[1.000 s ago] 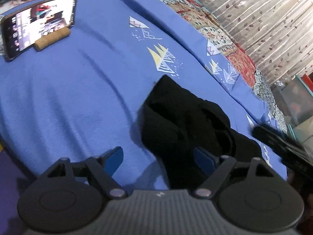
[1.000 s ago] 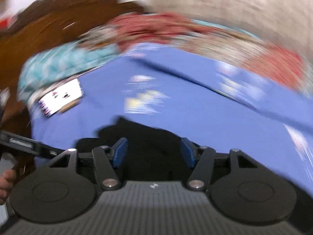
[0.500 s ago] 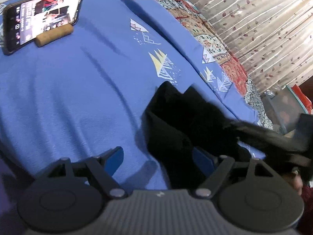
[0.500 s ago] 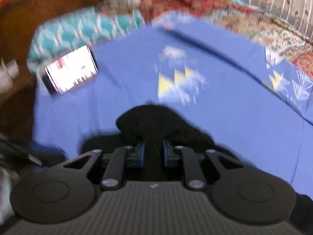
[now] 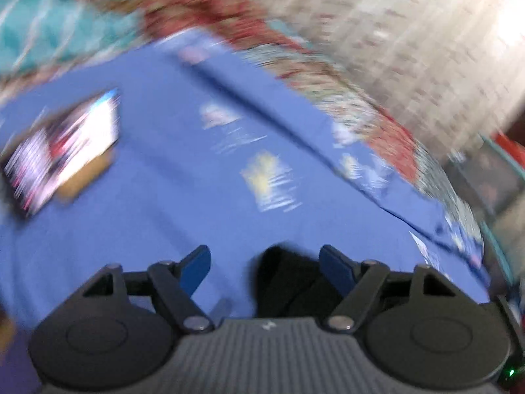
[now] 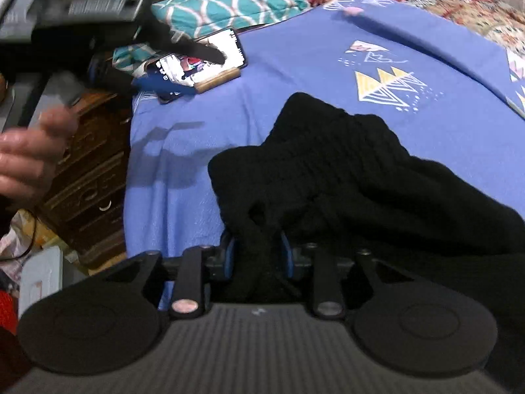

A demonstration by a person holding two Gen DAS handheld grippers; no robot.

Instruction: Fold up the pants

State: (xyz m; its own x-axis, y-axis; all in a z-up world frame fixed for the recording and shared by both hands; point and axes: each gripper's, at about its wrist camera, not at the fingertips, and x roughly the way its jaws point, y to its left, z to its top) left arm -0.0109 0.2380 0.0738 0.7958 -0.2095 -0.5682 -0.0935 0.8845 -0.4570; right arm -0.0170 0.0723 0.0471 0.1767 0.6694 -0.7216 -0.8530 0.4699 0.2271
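While your right tongs pinch a fold of the black pants, which spread ahead and rightward, your left tongs gape empty beside them.

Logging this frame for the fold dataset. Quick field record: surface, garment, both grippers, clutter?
surface: blue bedsheet with triangle prints
garment: black pants, bunched, not folded
right gripper: pads pinch a bunch of the pants; jaws just eased slightly
left gripper: open, nothing gripped, jaws just narrowed slightly; view blurred
clutter: lit phone leaning on a wooden stand; teal pillow
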